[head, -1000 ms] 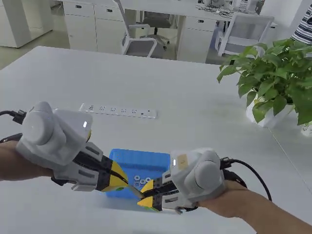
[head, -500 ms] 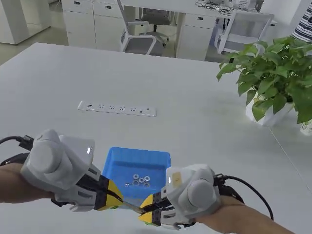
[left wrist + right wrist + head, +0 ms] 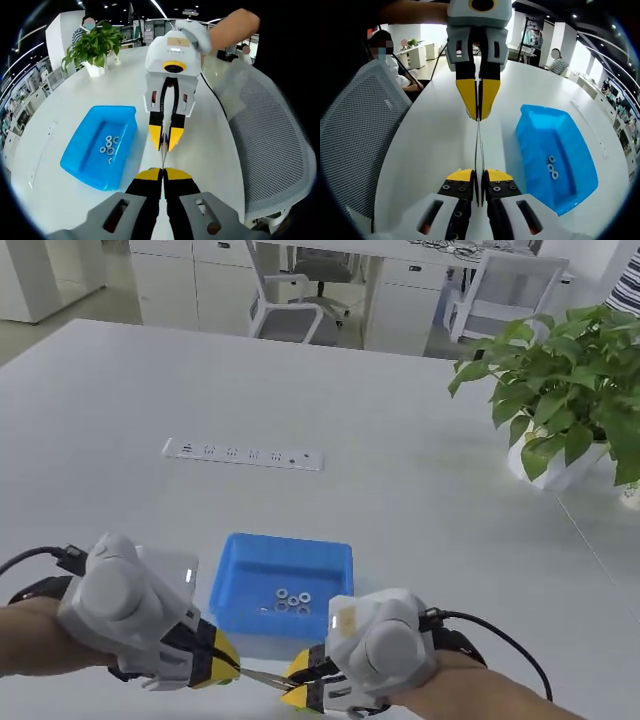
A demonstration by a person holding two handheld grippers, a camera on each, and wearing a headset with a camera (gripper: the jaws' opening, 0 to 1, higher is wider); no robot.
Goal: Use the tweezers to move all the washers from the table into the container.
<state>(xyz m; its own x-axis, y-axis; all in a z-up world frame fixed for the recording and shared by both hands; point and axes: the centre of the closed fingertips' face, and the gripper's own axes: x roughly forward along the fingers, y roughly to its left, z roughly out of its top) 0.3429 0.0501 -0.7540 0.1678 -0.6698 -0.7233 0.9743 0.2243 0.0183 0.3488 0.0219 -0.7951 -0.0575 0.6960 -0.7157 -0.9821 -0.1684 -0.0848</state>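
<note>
A blue container (image 3: 240,585) sits on the white table (image 3: 400,490) with several washers (image 3: 285,598) inside; it is also in the left gripper view (image 3: 85,160) and the right gripper view (image 3: 570,150). Thin metal tweezers (image 3: 264,677) span between the two grippers, just in front of the container's near edge. My left gripper (image 3: 228,670) is shut on one end of the tweezers (image 3: 163,155). My right gripper (image 3: 296,688) is shut on the other end of the tweezers (image 3: 479,142). The grippers face each other tip to tip, with the right gripper (image 3: 166,140) ahead in the left view and the left gripper (image 3: 478,102) ahead in the right view.
A white power strip (image 3: 242,454) lies beyond the container. A potted plant (image 3: 565,400) stands at the right. Office chairs and cabinets stand past the table's far edge. A grey mesh chair (image 3: 265,135) is close behind the near edge.
Both grippers, with the tweezers between them, have drawn back from over the container's front edge to the table in front of it.
</note>
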